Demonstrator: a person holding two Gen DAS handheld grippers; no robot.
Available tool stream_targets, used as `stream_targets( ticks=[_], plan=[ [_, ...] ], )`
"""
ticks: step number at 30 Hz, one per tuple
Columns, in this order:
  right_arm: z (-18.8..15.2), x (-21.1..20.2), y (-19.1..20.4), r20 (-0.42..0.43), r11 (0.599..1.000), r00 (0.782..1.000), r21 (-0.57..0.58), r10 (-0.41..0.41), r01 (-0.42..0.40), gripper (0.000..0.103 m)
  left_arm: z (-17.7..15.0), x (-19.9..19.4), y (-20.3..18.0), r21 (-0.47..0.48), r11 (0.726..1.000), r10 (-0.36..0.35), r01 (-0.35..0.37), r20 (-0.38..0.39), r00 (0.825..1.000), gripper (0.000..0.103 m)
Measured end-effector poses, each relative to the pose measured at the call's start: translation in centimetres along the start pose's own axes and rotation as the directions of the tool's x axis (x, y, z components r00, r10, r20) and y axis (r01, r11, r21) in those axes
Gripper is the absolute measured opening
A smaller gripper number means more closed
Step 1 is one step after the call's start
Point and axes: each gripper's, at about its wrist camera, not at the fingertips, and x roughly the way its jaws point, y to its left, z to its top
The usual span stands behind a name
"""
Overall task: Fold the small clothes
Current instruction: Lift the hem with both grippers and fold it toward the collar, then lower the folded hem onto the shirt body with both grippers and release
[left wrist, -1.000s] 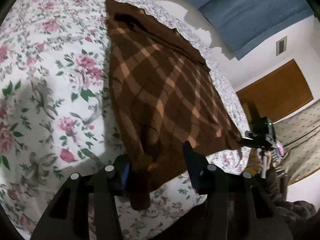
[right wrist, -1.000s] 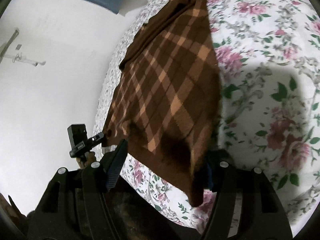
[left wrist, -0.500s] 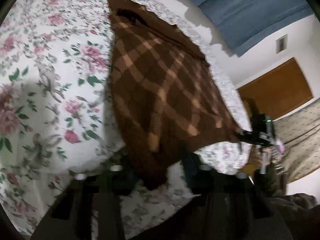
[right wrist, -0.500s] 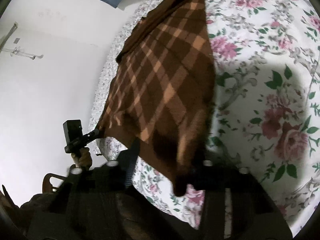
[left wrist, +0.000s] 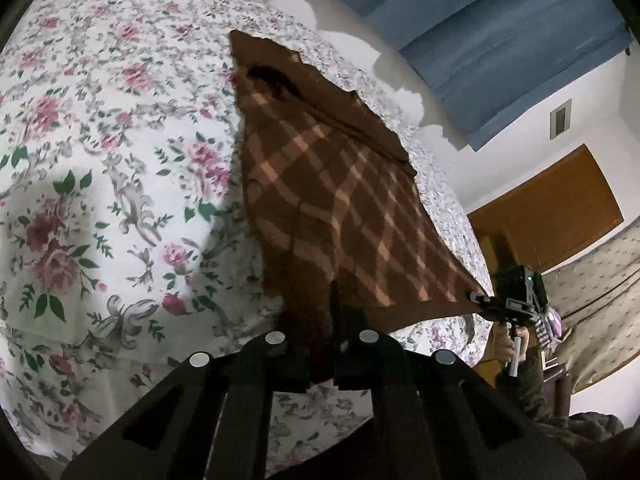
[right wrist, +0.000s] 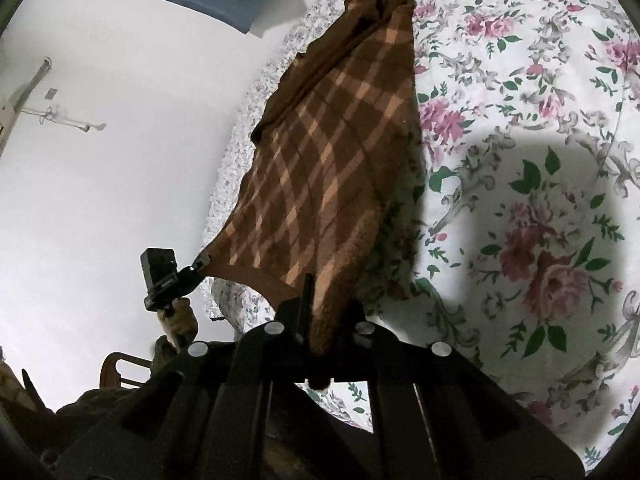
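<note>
A brown garment with an orange plaid pattern [left wrist: 340, 200] lies spread on a floral bed sheet [left wrist: 100, 180]. My left gripper [left wrist: 320, 320] is shut on the garment's near left corner. My right gripper [right wrist: 324, 312] is shut on the near right corner of the garment [right wrist: 328, 168]. The near hem hangs lifted and stretched between the two grippers, while the far end with its dark collar rests on the bed. The right gripper also shows in the left wrist view [left wrist: 480, 300], and the left gripper shows in the right wrist view [right wrist: 200, 262].
The floral sheet [right wrist: 540, 200] extends wide on both sides of the garment. A blue curtain [left wrist: 480, 40], a white wall and a wooden door [left wrist: 552, 216] stand beyond the bed. A chair back [right wrist: 124, 368] shows low at the left.
Both grippers were open around the near corners a second ago. They have closed on the corners and lifted the near hem off the bed.
</note>
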Motion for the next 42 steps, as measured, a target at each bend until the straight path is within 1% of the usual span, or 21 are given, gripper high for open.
stream_targets(
  ticks=[3,5,8,9,12,15,18,20,24,27,29,32,37,42],
  plan=[
    [0.6,-0.1,0.8,0.013,1.0,0.999,-0.006,0.029,-0.029,0.005,1.0,-0.5,-0.7,-0.005,1.0,-0.03,0.03,0.018,0.999,0.006],
    [1.7,-0.5,1.7,0.037,0.998,0.998,-0.023,0.058,-0.057,0.005,2.0,-0.8,-1.1,-0.004,0.999,-0.047,0.047,0.035,0.998,0.006],
    [4.4,-1.3,2.8,0.085,0.995,0.992,-0.042,0.093,-0.09,0.005,4.8,-1.0,-2.0,0.01,0.998,-0.064,0.064,0.082,0.995,0.006],
    [5.1,-1.3,3.0,0.097,0.994,0.99,-0.046,0.1,-0.096,0.005,6.4,-0.8,-2.2,0.009,0.998,-0.069,0.068,0.102,0.992,0.006],
    [8.9,-1.5,3.5,0.145,0.992,0.983,-0.071,0.113,-0.104,0.005,9.8,0.0,-2.6,0.012,0.997,-0.071,0.07,0.139,0.988,0.006],
    [13.2,-1.0,3.1,0.182,0.99,0.974,-0.066,0.136,-0.125,0.005,14.3,2.0,-2.2,-0.002,0.998,-0.056,0.057,0.164,0.985,0.006],
    [17.7,-0.2,1.9,0.203,0.989,0.968,-0.045,0.145,-0.139,0.005,18.4,3.8,-0.3,-0.046,0.998,-0.04,0.049,0.177,0.983,0.006],
    [20.6,0.6,0.9,0.211,0.989,0.966,-0.023,0.149,-0.147,0.005,20.7,5.1,1.0,-0.081,0.995,-0.042,0.058,0.182,0.982,0.006],
    [25.1,2.9,-0.4,0.219,0.989,0.965,0.005,0.142,-0.146,0.005,24.7,7.7,3.2,-0.113,0.993,-0.009,0.031,0.189,0.982,0.006],
    [28.3,4.5,-1.7,0.215,0.989,0.967,0.032,0.133,-0.143,0.005,26.9,9.6,4.4,-0.119,0.993,0.009,0.013,0.184,0.983,0.006],
    [30.0,5.6,-2.6,0.207,0.991,0.971,0.046,0.116,-0.128,0.005,28.0,10.7,5.0,-0.125,0.992,0.021,0.002,0.18,0.983,0.006],
    [32.0,6.8,-4.3,0.205,0.988,0.972,0.077,0.112,-0.13,0.005,29.9,12.8,6.6,-0.146,0.989,0.038,-0.013,0.168,0.985,0.006],
    [33.9,8.5,-7.3,0.205,0.982,0.975,0.149,0.085,-0.116,0.005,31.8,15.8,8.9,-0.179,0.983,0.077,-0.052,0.136,0.988,0.006],
    [34.8,9.9,-9.6,0.199,0.974,0.978,0.201,0.059,-0.1,0.005,32.7,17.7,9.8,-0.174,0.981,0.111,-0.091,0.109,0.988,0.006]
  ],
)
